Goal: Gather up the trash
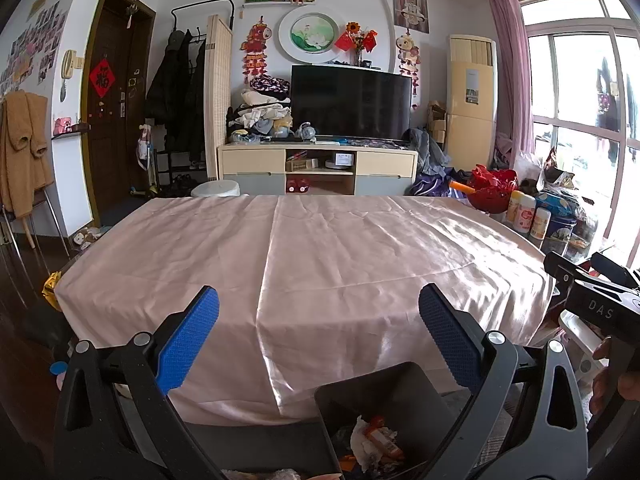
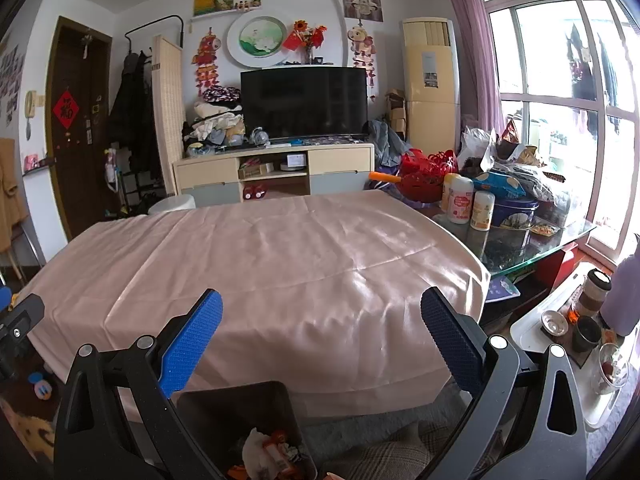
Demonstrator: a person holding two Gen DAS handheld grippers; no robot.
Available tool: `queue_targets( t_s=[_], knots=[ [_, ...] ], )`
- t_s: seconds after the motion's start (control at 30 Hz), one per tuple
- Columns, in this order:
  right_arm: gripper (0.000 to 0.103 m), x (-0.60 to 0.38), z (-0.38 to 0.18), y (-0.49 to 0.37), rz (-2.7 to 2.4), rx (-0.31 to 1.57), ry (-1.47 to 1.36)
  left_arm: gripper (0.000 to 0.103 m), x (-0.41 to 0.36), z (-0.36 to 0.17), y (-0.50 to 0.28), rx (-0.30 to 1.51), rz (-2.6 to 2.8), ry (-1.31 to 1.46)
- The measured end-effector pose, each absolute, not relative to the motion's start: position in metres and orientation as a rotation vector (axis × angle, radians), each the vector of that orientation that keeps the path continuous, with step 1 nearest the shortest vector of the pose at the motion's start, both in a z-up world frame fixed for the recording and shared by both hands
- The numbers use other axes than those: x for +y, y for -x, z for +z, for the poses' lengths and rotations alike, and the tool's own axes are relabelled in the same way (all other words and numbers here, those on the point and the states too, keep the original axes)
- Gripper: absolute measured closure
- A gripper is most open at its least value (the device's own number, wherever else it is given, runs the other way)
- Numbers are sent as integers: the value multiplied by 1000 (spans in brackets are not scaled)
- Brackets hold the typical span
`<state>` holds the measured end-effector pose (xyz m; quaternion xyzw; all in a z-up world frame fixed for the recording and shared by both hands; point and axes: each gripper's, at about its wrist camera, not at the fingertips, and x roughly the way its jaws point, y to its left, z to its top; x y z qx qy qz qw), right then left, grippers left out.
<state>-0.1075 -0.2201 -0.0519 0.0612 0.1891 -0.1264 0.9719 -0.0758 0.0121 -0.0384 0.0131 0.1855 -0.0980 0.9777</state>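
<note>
Both grippers, left gripper (image 1: 319, 334) and right gripper (image 2: 321, 336), hang spread apart and empty above the bin (image 1: 384, 408), set below the table (image 1: 320, 260) edge to catch trash (image 1: 376, 440)

Below my left gripper (image 1: 319, 334), the dark bin (image 1: 384, 396) is cut by the frame's bottom edge; its crumpled trash (image 1: 376, 440) is too jumbled to identify.

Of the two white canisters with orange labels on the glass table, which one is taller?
The left canister, nearest the red basket, is taller and wider. The right canister beside the blue tin is shorter and slimmer.
</note>
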Motion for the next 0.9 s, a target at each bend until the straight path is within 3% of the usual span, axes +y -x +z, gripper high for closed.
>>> queue_targets(
  t_s=[0.9],
  knots=[
    [3, -222, -52, 107, -255, 381, -127, 8, 9, -39, 77, 373, -196, -24]
  ],
)
